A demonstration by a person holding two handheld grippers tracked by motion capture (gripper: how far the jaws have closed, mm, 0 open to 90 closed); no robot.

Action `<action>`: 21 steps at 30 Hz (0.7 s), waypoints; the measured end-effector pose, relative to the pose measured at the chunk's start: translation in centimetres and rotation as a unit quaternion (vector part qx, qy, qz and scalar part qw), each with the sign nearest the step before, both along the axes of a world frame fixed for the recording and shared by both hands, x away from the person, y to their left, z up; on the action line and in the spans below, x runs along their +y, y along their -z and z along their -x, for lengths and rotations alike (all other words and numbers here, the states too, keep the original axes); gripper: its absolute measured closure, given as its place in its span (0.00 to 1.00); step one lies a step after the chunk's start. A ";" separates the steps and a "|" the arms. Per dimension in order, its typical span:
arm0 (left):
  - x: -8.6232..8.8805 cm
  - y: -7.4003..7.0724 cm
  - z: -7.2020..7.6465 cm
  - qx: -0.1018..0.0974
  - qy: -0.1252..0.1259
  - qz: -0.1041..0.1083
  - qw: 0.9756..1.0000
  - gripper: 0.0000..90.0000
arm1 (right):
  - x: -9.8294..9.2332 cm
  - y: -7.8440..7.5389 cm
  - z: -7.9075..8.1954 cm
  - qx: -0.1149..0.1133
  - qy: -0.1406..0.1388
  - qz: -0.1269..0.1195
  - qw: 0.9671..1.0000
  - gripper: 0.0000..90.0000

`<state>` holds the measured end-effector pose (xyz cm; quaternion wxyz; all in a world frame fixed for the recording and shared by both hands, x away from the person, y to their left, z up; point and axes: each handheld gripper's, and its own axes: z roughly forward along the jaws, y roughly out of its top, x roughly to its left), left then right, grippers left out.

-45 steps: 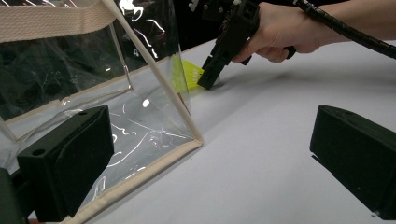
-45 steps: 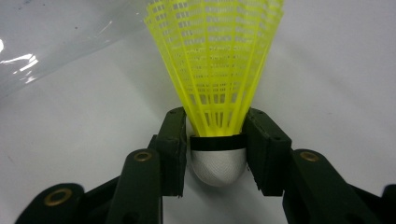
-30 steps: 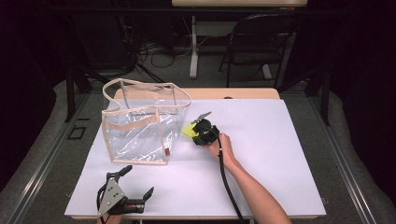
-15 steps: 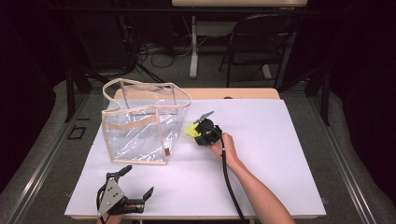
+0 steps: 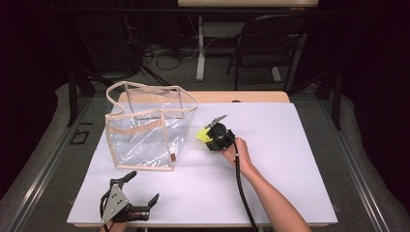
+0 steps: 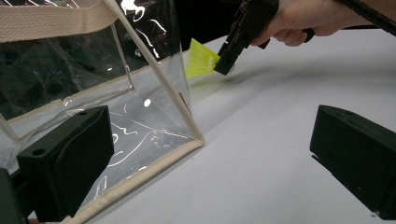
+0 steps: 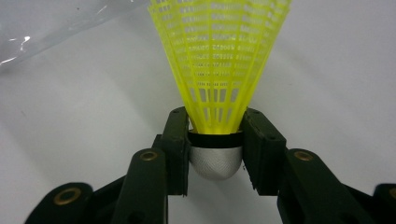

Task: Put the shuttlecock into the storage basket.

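Observation:
A yellow plastic shuttlecock [image 7: 219,56] with a silver cap sits between the jaws of my right gripper [image 7: 215,140], which is shut on its cap. In the high view the right gripper [image 5: 209,137] holds the shuttlecock [image 5: 202,136] just above the white table, a little to the right of a clear tote bag [image 5: 145,135] with beige trim. The bag stands upright with its mouth up. My left gripper [image 5: 141,188] rests near the table's front left edge, open with nothing between its jaws. In the left gripper view, the bag [image 6: 93,70] is close ahead and the shuttlecock [image 6: 201,58] farther off.
The white table top [image 5: 290,159] stretches bare to the right of the hand. A wooden strip [image 5: 251,96] runs along its far edge. Behind the table stand a black chair [image 5: 270,43] and a table leg with cables on the floor.
The right gripper has edged slightly to the right with the shuttlecock, a little farther from the bag. The left gripper and the bag have stayed put.

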<state>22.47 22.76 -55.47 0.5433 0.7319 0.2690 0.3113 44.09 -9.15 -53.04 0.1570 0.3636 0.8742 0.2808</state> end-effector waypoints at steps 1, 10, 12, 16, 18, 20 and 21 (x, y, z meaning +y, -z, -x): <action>0.0 0.0 0.0 0.000 0.000 -0.001 1.000 0.00 | -0.1 -0.1 0.1 0.001 0.001 0.000 1.000 0.72; -0.1 0.0 0.0 -0.001 0.000 0.003 1.000 0.00 | -1.0 -0.3 0.4 0.000 0.001 0.001 1.000 0.72; 0.0 0.0 0.0 -0.001 0.000 0.001 1.000 0.00 | -1.2 -0.3 0.5 0.001 0.002 0.001 1.000 0.72; -0.1 0.0 0.0 -0.001 0.000 -0.001 1.000 0.00 | -1.5 -0.4 0.6 0.004 0.002 0.003 1.000 0.72; 0.0 0.0 0.0 0.001 0.001 -0.002 1.000 0.00 | -1.7 -0.5 0.7 0.004 0.001 0.002 1.000 0.72; -0.1 0.0 0.0 0.002 0.001 -0.003 1.000 0.00 | -1.8 -0.4 0.7 0.004 0.003 0.000 1.000 0.72; -0.1 0.0 0.0 0.001 0.001 -0.003 1.000 0.00 | -1.9 -0.5 0.8 0.007 0.003 0.003 1.000 0.71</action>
